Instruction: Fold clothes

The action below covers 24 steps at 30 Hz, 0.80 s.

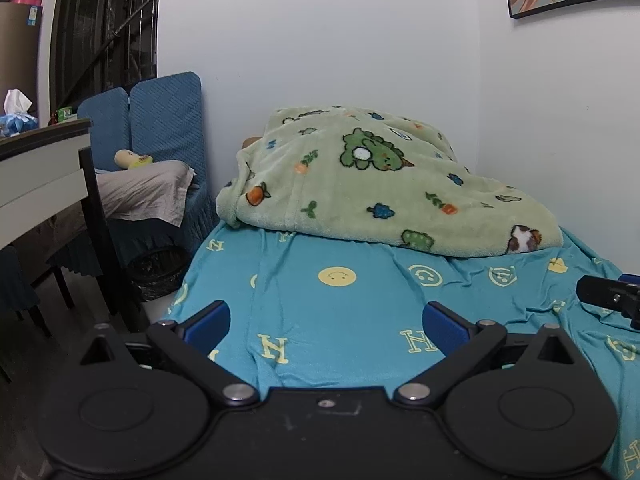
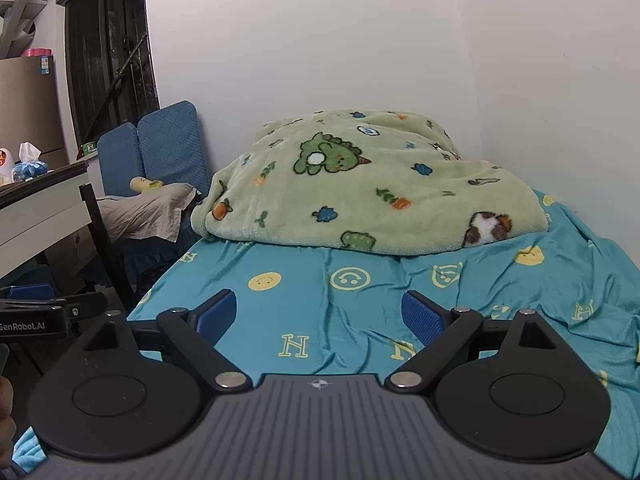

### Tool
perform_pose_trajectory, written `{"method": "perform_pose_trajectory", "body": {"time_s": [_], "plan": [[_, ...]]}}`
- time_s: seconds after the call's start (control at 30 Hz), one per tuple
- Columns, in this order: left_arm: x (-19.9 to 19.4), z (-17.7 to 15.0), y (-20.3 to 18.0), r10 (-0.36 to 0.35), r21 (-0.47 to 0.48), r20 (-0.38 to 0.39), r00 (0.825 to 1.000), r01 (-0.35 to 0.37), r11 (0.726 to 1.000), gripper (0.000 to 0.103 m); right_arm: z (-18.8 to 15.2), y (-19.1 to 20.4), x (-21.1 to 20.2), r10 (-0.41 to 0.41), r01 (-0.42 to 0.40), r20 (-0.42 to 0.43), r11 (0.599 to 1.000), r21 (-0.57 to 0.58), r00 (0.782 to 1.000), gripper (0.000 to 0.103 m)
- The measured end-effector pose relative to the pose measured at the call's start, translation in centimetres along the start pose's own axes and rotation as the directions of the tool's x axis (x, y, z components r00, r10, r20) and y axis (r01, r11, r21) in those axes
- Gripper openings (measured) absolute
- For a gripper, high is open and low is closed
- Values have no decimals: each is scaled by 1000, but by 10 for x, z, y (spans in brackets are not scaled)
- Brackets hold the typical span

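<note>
No clothes to see yet. Only blue sheet (image 1: 320,312) on bed, green blanket (image 1: 380,184) heaped at far end by wall. Left gripper (image 1: 326,322) fingers wide, nothing between. Right gripper (image 2: 318,314) fingers wide too, empty. Both hang low over sheet. Looks like start step. Next: find cloth, grab edge.

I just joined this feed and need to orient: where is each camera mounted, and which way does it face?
Left wrist: on the left gripper, facing along the bed toward the green dinosaur blanket; open blue pads show, right gripper tip at right.
Right wrist: on the right gripper, same heading; open pads show, left gripper at left.
Shared: blanket, teal smiley sheet, blue chair.
</note>
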<state>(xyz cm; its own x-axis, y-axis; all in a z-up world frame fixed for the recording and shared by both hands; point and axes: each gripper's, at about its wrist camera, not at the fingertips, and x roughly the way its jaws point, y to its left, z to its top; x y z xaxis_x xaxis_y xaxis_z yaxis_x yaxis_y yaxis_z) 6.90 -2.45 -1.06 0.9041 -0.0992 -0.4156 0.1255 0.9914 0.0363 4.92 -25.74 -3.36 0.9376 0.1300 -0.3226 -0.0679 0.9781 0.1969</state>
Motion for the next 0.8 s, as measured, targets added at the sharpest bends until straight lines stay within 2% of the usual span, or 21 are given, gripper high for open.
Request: {"method": "perform_pose_trajectory", "body": {"time_s": [0.8], "plan": [[0,1,1,24,-15,-4,1000,-24,1000,103,-2,-1,4,-19,19,-8,1000,-4,1000,92]]}}
